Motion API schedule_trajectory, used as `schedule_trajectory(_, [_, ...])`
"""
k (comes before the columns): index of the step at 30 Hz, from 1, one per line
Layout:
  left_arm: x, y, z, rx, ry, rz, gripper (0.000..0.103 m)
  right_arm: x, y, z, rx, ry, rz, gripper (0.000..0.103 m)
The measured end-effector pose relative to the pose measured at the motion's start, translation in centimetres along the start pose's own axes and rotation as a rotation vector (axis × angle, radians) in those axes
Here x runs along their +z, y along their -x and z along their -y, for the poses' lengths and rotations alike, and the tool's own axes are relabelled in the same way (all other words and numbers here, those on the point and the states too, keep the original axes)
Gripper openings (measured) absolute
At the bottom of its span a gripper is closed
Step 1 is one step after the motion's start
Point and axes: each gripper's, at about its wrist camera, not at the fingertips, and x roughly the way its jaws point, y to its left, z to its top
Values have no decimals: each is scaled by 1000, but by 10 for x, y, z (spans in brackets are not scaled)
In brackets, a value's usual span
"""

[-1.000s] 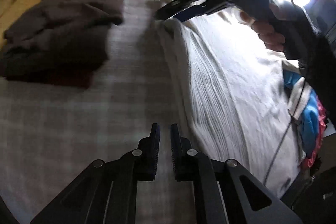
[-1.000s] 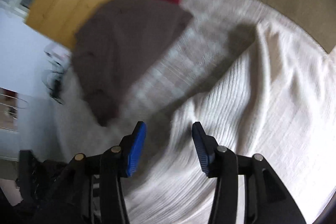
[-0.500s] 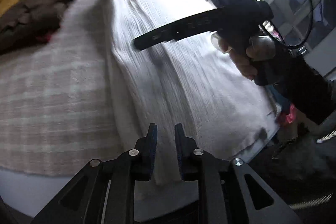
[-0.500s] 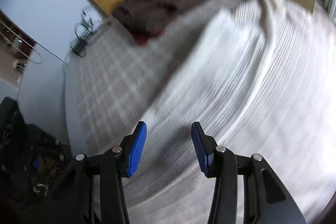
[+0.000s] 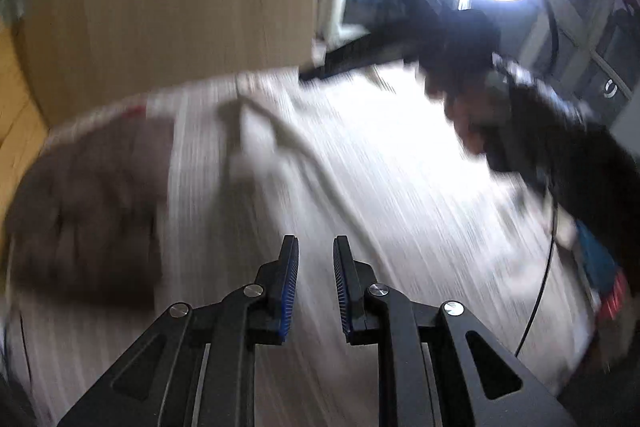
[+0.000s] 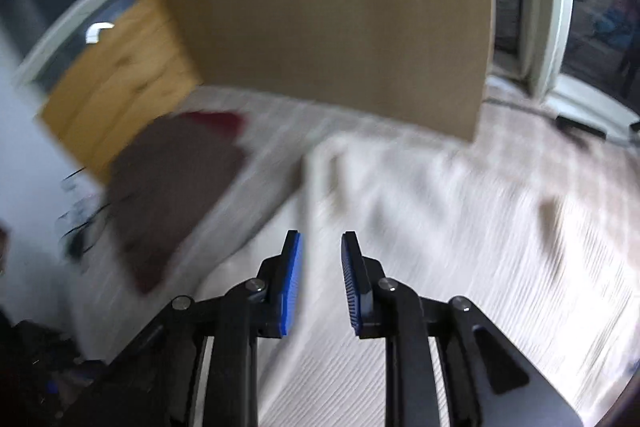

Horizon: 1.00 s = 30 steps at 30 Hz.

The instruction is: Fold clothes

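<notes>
Hovering apart, both grippers (image 5: 316,259) (image 6: 321,255) unclenched, empty, over seemingly flat white garment (image 6: 460,227).

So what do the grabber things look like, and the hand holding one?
Both are black metal two-finger grippers, left and right, with silver round bolts and ridged blue pads inside the fingers. The bare hand grips a black handle, below a dark sleeve.

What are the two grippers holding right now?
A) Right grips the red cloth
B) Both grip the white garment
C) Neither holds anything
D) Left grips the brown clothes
C: the left gripper and the right gripper both show an empty gap between their pads, hovering above the white ribbed garment.
</notes>
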Motion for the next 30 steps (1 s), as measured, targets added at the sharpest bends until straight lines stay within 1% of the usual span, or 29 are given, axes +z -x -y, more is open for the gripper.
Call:
schedule_trajectory(2, [19,-24,-17,-31,9,-18,17,15,-27,5,27,-11,-18,20])
schedule_trajectory(4, [28,-55,-24,-5,-14,-57,17,19,-52,3,40,-3,-54,20])
schedule_trajectory(5, [25,-67,-25,22,-31,-84,17,20,-66,3,37,6,-79,20])
schedule_trajectory(6, [21,-81,-27,55,-48,-118,17,22,-81,3,34,15,-103,18])
schedule_trajectory(7, [13,-92,-32,88,-62,-153,18,25,-85,4,28,18,-102,16])
schedule_trajectory(8, [5,-96,-37,102,-76,-156,19,27,-86,5,21,19,-91,16])
schedule_trajectory(9, [-1,-92,-41,87,-87,-121,19,30,-87,6,14,20,-81,16])
schedule_trajectory(11, [-6,-85,-47,70,-71,-116,19,36,-89,9,0,21,-59,16])
schedule_trajectory(14, [-3,-72,-51,49,-49,-96,19,31,-64,0,-6,19,-25,19])
schedule_trajectory(15, [-2,-66,-52,40,-43,-83,19,29,-57,-5,14,28,-26,23])
schedule_trajectory(17, [0,-60,-55,21,-44,-58,20,28,-55,-24,59,73,-22,26])
schedule_trajectory(18, [0,-59,-55,18,-51,-56,24,28,-61,-31,52,108,-36,26])
schedule_trajectory(19, [-2,-65,-56,33,-66,-80,24,27,-70,-38,33,146,-56,26])
schedule_trajectory(20, [-5,-71,-57,45,-75,-99,22,26,-84,-43,-15,169,-84,26])
schedule_trajectory(21, [-8,-71,-58,44,-84,-97,23,23,-93,-38,-64,177,-122,27])
schedule_trajectory(23, [-10,-63,-60,35,-81,-107,22,25,-86,-30,-54,120,-118,26])
schedule_trajectory(24, [-13,-49,-62,14,-67,-99,22,26,-77,-27,-46,87,-107,26])
schedule_trajectory(25, [-15,-35,-64,-6,-54,-90,22,24,-56,-25,-18,62,-80,26])
schedule_trajectory(27, [-21,-6,-69,-44,-31,-75,22,13,-14,-30,38,58,-49,27])
schedule_trajectory(30, [-47,47,-72,-74,-38,-70,22,-16,42,-43,75,93,-44,27])
